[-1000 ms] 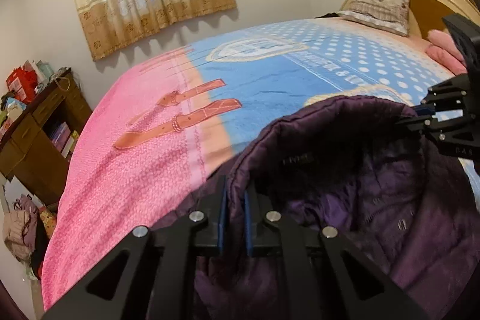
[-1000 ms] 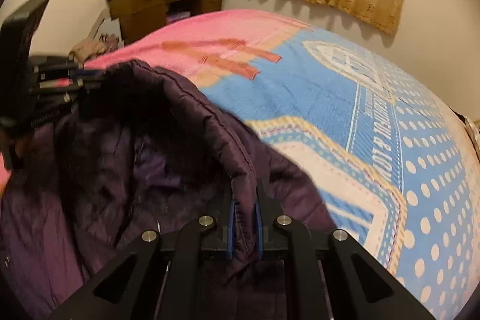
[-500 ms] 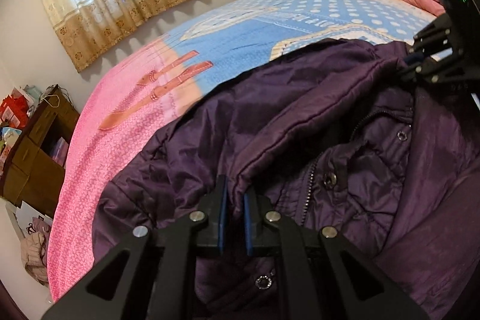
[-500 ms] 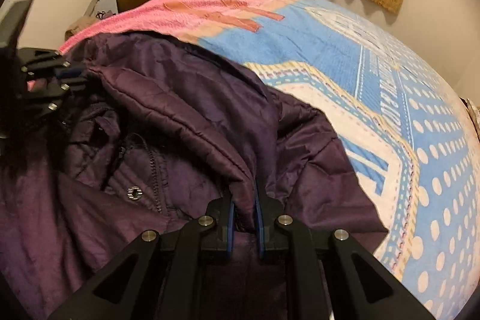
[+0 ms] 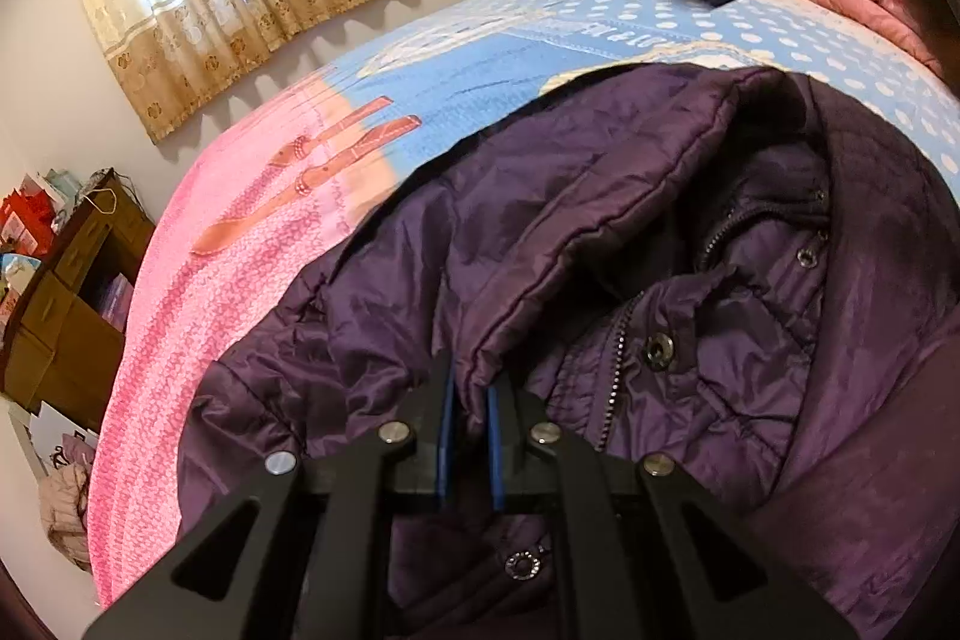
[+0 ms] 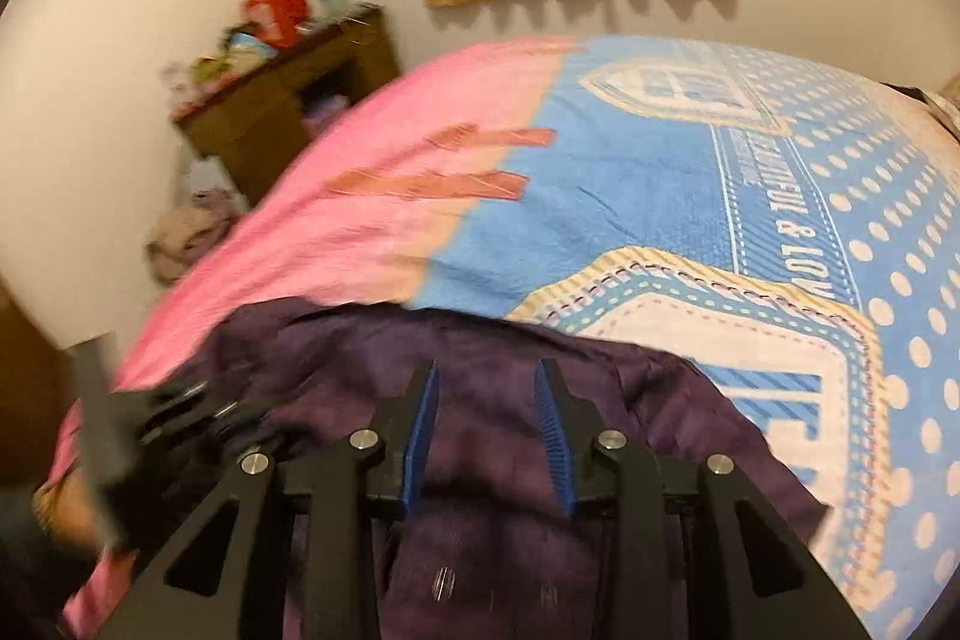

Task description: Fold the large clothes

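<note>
The dark purple quilted padded jacket (image 5: 600, 232) lies on the bed with the pink and blue printed bedspread (image 5: 252, 244), directly ahead of and below both sets of jaws. The left gripper (image 5: 471, 394) holds its jaws narrow and clamped on a folded rim of the jacket, so the fabric runs forward from the blue pads and drapes to the right of them, where the zip and snap buttons lie exposed. The right gripper (image 6: 487, 400) has just been opening its jaws; they now stand apart with the blue pads clear of the cloth, and the jacket (image 6: 480, 460) lies under and beyond them without being pinched. The folded-over rim runs roughly from one gripper to the other, so its long axis lies crosswise to both jaws. The left gripper (image 6: 198, 412) appears blurred to the left of the right jaws, against the jacket edge. The left hand is therefore the only one in control of the garment, and the next grasp point for the right jaws is probably the free hem ahead of them. No container takes part in this step; a brown wooden desk (image 5: 66, 292) piled with clutter stands well beyond the bed.
</note>
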A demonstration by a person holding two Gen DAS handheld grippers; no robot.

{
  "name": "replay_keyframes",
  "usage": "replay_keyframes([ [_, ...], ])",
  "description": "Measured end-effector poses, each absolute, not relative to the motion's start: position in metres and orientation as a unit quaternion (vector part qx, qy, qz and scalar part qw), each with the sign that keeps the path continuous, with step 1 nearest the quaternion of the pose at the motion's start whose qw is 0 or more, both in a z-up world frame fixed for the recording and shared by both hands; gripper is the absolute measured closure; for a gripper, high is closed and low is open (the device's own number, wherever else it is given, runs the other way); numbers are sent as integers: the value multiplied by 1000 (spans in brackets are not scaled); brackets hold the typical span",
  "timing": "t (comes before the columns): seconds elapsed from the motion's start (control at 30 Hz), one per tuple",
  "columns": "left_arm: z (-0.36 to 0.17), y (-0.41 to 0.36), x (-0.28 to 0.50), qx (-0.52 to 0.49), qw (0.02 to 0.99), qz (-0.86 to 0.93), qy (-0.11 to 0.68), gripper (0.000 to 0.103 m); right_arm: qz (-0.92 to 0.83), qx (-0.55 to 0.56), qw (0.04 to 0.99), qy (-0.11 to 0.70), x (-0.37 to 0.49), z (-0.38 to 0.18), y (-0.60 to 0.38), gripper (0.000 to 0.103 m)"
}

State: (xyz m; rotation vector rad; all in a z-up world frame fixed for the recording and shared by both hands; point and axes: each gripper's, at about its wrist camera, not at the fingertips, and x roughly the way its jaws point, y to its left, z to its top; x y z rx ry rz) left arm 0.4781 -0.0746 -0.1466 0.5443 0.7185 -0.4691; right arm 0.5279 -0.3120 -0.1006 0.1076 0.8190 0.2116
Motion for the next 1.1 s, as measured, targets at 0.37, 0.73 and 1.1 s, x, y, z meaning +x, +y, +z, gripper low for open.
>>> replay_keyframes([
  [0.37,-73,-56,468,111,923,-230,287,43,87,33,892,443,538,-174,-298,69],
  [0.73,-154,-78,540,88,905,-129,396,31,103,60,897,425,533,-185,-308,68],
  [1.1,-174,-75,545,79,899,-115,416,20,100,55,897,427,535,-188,-305,68],
])
